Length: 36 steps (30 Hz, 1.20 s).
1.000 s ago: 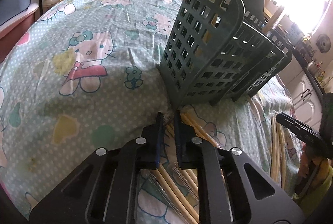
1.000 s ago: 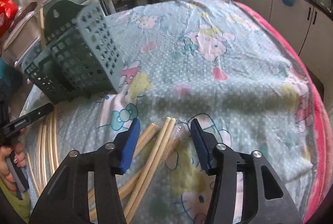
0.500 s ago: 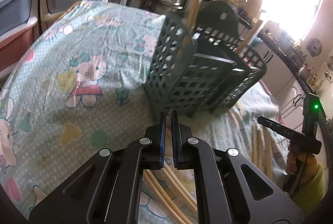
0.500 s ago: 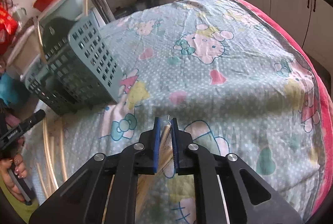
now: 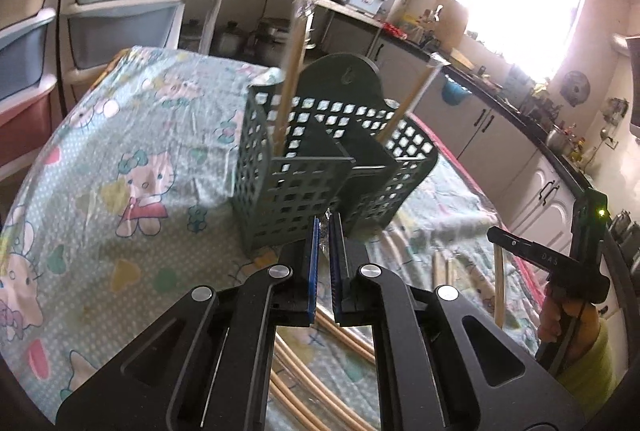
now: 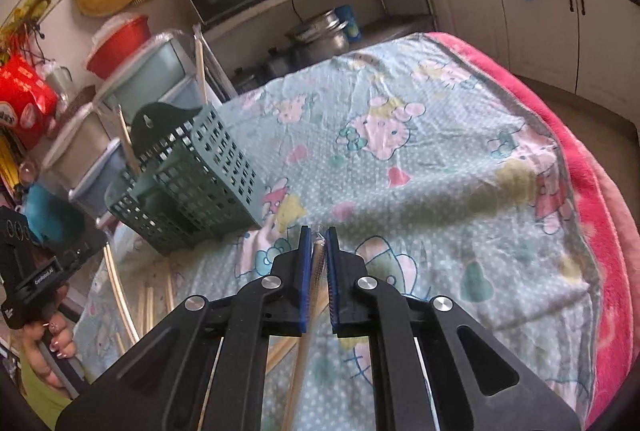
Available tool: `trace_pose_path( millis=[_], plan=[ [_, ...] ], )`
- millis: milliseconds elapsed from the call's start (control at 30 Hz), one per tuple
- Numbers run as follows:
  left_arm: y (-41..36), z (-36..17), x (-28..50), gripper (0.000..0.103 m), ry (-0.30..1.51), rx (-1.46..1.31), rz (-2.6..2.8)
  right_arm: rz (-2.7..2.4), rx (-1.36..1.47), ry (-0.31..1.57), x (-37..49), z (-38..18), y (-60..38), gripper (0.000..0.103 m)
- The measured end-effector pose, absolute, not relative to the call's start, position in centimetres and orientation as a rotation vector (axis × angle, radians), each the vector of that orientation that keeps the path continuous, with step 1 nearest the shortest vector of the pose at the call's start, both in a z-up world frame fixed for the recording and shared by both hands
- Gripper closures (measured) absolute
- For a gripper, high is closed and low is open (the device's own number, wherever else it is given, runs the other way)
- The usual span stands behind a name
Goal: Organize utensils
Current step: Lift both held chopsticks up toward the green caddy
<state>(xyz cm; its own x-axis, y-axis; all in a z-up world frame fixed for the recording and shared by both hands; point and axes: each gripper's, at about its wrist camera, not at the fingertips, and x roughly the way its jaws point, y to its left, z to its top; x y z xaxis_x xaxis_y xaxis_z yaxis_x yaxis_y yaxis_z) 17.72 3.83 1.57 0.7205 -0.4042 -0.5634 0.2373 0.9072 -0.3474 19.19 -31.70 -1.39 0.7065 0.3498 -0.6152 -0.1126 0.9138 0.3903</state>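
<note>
Your left gripper (image 5: pixel 325 227) hovers just in front of the green utensil caddy (image 5: pixel 320 167), its blue-padded fingers (image 5: pixel 313 263) drawn close together on a clear-wrapped chopstick packet (image 5: pixel 329 221) whose crinkled tip shows between them, touching both pads as far as you can tell. The caddy stands upright on the Hello Kitty tablecloth (image 5: pixel 132 167), and two wrapped chopsticks already stand in it — one (image 5: pixel 289 87) in the left compartment, nearly upright, the other (image 5: pixel 408 103) leaning out to the right from the far right compartment. Your right gripper (image 6: pixel 319 235) is clamped on another wrapped pair of chopsticks (image 6: pixel 310 315), the shaft running back between the fingers toward the camera and the plastic tip poking out just past the pads. It sits low over the cloth, to the right of the caddy and apart from it. More loose chopsticks (image 6: pixel 144 303) lie on the cloth near the table's near edge, beside your left hand (image 6: pixel 56 331). A pink blanket (image 6: pixel 600 167) edges the cloth on the right.
</note>
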Motion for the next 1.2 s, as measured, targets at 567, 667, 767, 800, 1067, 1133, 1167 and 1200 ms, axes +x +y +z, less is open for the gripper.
trace_pose_path(
  millis=[567,667,767,800,1067,1133,1167,1200],
  plan=[
    [2.7,5.2,15.8,0.101,0.589,-0.253,-0.425,0.305,0.294,0.629,15.7,2.4,-30.1,0.097],
    [2.6,5.9,15.7,0.101,0.575,-0.249,-0.436,0.326,0.280,0.603,15.2,3.5,-29.4,0.097],
    [2.4,6.7,15.6,0.101,0.556,-0.245,-0.445,0.342,0.266,0.573,14.8,4.7,-28.6,0.097],
    [2.4,6.9,15.6,0.101,0.551,-0.244,-0.448,0.350,0.262,0.562,14.7,5.1,-28.4,0.097],
    [2.1,8.3,15.7,0.101,0.512,-0.247,-0.470,0.370,0.241,0.501,14.3,7.3,-26.9,0.097],
    [2.0,8.7,15.7,0.101,0.503,-0.249,-0.477,0.377,0.242,0.492,14.3,7.7,-26.7,0.097],
    [1.9,8.9,15.7,0.101,0.498,-0.248,-0.480,0.379,0.241,0.487,14.2,7.9,-26.6,0.097],
    [1.8,9.1,15.8,0.101,0.494,-0.246,-0.481,0.379,0.239,0.482,14.2,8.0,-26.4,0.097]
  ],
)
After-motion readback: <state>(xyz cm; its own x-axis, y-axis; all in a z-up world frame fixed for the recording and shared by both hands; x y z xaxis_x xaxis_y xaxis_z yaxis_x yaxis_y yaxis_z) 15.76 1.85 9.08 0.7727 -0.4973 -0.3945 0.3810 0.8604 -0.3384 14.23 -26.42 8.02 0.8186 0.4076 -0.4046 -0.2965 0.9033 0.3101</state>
